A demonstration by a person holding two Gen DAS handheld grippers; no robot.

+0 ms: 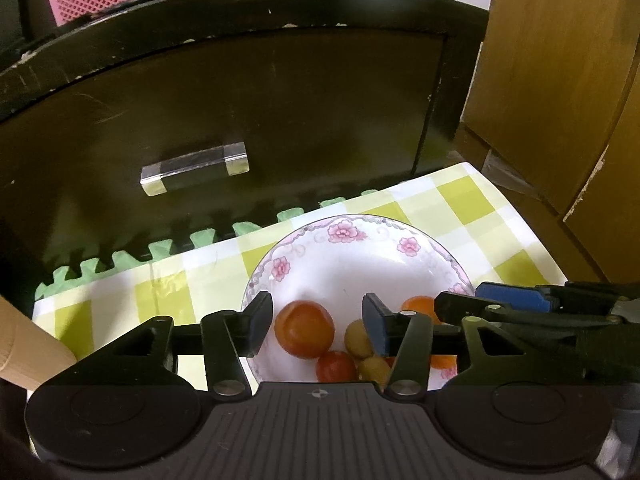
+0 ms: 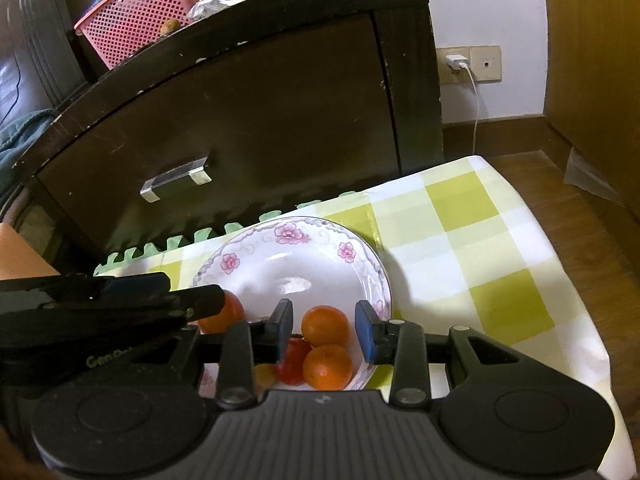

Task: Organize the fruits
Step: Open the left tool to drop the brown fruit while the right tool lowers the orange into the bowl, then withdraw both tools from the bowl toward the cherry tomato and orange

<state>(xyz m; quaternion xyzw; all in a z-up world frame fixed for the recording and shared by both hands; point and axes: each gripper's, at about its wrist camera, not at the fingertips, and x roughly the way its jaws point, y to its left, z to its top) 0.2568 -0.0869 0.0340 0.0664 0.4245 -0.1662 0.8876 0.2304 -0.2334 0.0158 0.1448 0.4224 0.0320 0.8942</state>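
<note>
While both grippers hang over the floral plate (image 1: 408,246), neither holds fruit: the left gripper (image 1: 316,326) stands open with the large tomato (image 1: 304,328) between its jaws, and the right gripper (image 2: 324,332) stands open around the upper mandarin (image 2: 325,325). A second mandarin (image 2: 327,366) touches that one just below the jaws. Risk: the fruits lie bunched, so closing may nudge neighbours off the shallow rim; the two tools sit close together and could collide.
</note>
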